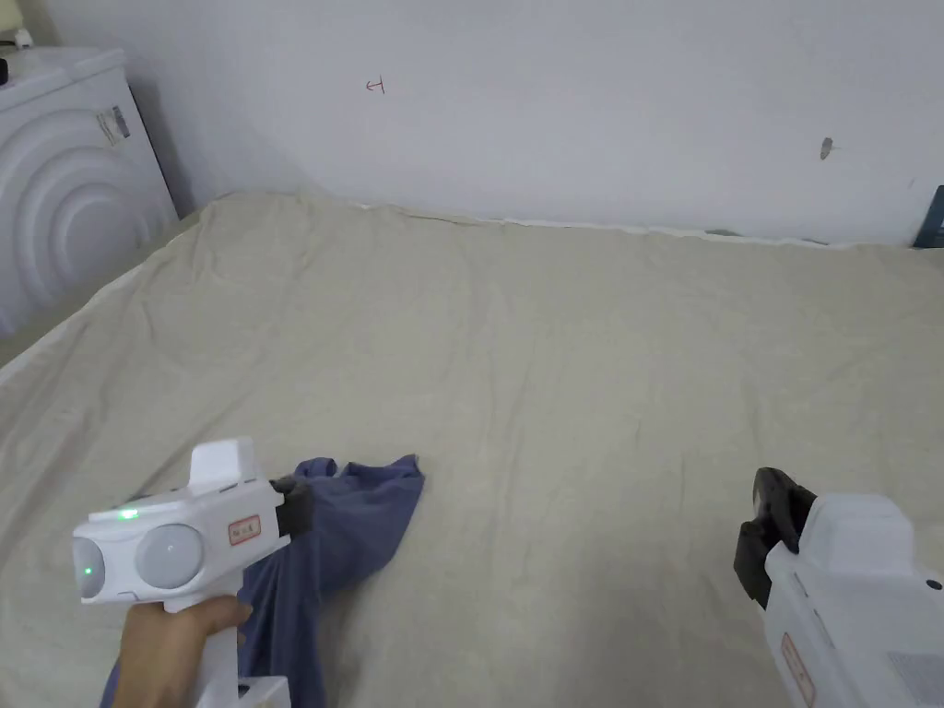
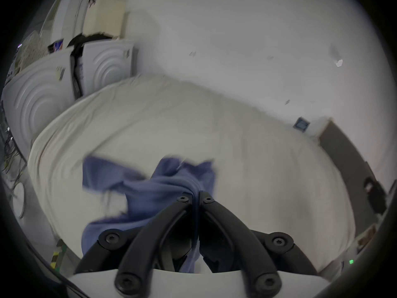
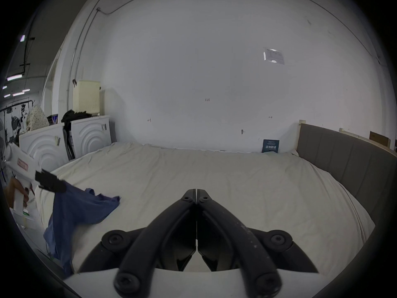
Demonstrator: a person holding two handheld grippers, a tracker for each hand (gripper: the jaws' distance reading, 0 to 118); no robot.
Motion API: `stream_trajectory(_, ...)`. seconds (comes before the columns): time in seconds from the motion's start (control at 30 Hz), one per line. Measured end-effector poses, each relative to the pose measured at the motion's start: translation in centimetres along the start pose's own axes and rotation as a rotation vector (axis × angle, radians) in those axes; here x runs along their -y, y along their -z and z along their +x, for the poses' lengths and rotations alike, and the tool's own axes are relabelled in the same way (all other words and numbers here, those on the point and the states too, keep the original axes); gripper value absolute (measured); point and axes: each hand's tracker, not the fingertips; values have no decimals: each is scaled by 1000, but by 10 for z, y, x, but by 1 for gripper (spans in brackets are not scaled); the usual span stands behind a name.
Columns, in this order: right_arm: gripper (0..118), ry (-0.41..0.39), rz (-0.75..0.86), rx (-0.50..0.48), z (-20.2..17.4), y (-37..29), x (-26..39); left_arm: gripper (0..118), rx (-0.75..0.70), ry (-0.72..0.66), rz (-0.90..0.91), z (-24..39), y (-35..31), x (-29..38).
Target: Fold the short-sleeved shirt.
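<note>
Left tool (image 2: 196,195) pinches soft blue shirt (image 1: 355,530), bunched and crumpled, at near left of bed (image 1: 572,369). Bed sheet beige, wrinkly. Right tool (image 3: 196,193) closed, nothing between jaws, above bed.

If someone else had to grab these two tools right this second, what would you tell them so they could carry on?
Left hand-held gripper: shut on a bunched part of the blue short-sleeved shirt, holding it up above the bed.
Right hand-held gripper: shut, holding nothing, hovering over bare sheet on the right.
Shirt: crumpled at the near left edge of the bed sheet; part rests on the sheet, the rest hangs down from the gripper.
Done: the shirt is picked up; no fold is made yet.
Left: probably spread it flat on the sheet, using the free right gripper too, then fold it.
</note>
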Motion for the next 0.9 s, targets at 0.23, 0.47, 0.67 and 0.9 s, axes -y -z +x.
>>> stream_trajectory(0.23, 2, 27, 63, 54, 35, -41, -8, 5, 229, 155, 174, 100, -22, -91)
stream_trajectory(0.47, 2, 35, 105, 153, 80, -81, -8, 5, 405, 358, 153, 209, 11, -127)
stream_trajectory(0.67, 2, 24, 102, 249, 119, -108, -1, 5, 544, 408, 39, 278, 72, -97)
stream_trajectory(0.9, 2, 31, 59, 320, 152, -123, 17, 5, 562, 442, -210, 298, 147, -10)
